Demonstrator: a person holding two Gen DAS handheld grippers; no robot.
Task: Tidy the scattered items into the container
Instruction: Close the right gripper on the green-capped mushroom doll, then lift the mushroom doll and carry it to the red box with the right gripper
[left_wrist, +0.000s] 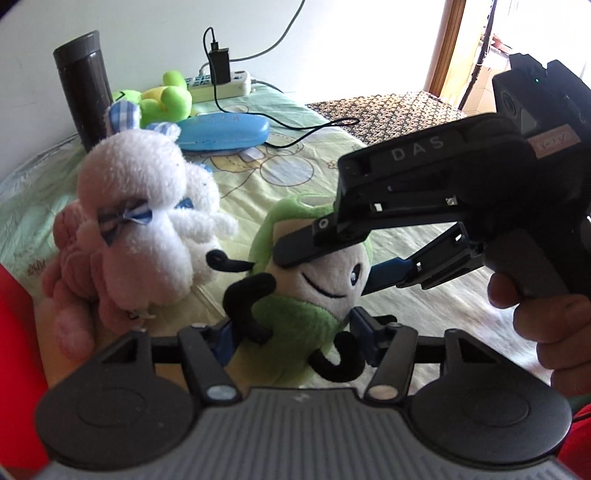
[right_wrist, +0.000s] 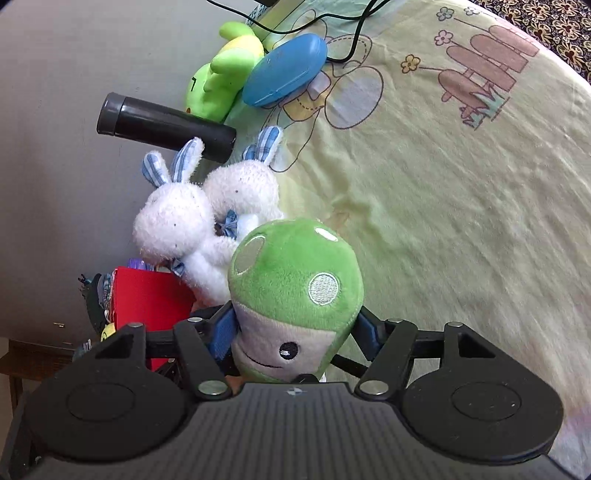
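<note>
A green mushroom plush (left_wrist: 303, 314) with a white face and black limbs is held up between both grippers over the yellow-green cloth (left_wrist: 295, 162). In the left wrist view my left gripper (left_wrist: 293, 336) has its blue pads pressed on the plush's green body. My right gripper (left_wrist: 332, 266) comes in from the right and clamps its head. Seen from the right wrist, the right gripper (right_wrist: 295, 332) squeezes the plush (right_wrist: 295, 266) just below its spotted cap. A red container (right_wrist: 147, 299) sits to the lower left, beside the table.
Two white bunnies (left_wrist: 147, 206) and a pink plush (left_wrist: 74, 266) lie left of the mushroom. Behind them are a dark flask (left_wrist: 83, 88), a lime plush (left_wrist: 166, 96), a blue case (left_wrist: 221, 131) and a power strip (left_wrist: 221, 83) with a black cable. A hand (left_wrist: 546, 325) grips the right handle.
</note>
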